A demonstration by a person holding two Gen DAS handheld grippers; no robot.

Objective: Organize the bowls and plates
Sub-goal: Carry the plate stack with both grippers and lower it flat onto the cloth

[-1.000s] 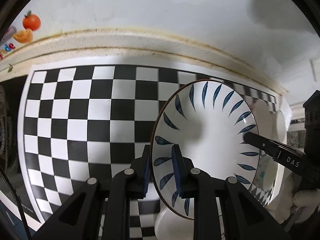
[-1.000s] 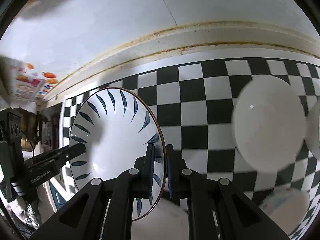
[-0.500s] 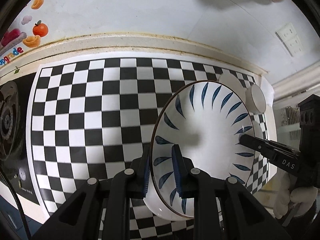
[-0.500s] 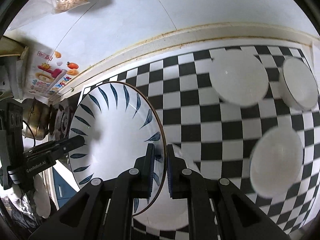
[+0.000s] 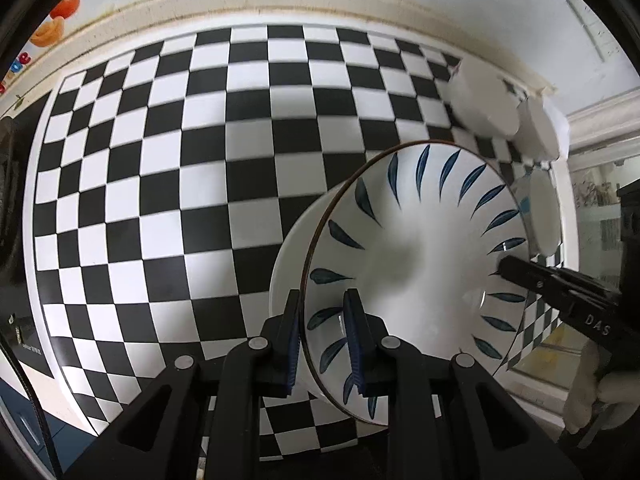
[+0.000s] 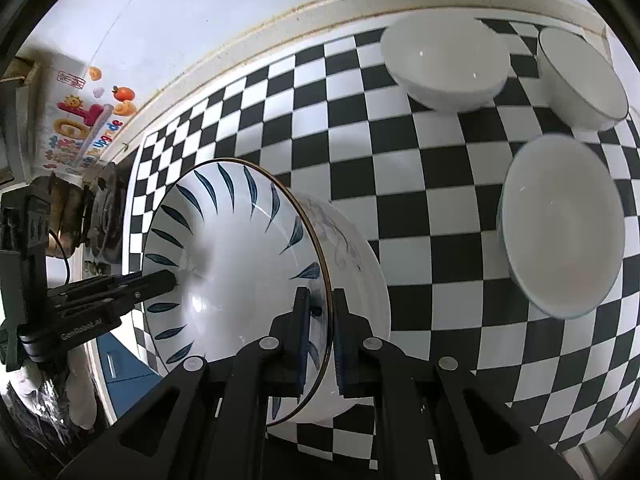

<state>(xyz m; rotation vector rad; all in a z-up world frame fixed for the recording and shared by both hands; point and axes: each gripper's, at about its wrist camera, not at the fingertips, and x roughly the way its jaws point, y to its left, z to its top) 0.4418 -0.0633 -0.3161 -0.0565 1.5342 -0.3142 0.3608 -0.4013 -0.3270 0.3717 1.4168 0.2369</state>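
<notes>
A large white bowl with blue leaf marks [image 5: 416, 248] is held between both grippers above the checkered counter. My left gripper [image 5: 322, 338] is shut on its near rim. My right gripper [image 6: 320, 330] is shut on the opposite rim, and the bowl shows in the right wrist view [image 6: 236, 264] too. Each gripper's fingers reach in from the far side in the other's view. A white bowl with a faint grey drawing [image 6: 356, 264] sits right under the held bowl; whether they touch is unclear.
Three more white bowls stand on the checkered mat: one at the back [image 6: 444, 64], one at the back right [image 6: 580, 76], one at the right [image 6: 560, 224]. They also show in the left wrist view [image 5: 484, 100]. A stove burner [image 6: 104, 216] lies left of the mat.
Both grippers have lifted the blue-leaf bowl and drawn back from the wall; more counter and the other bowls have come into view. The bowl beneath has come out from under it.
</notes>
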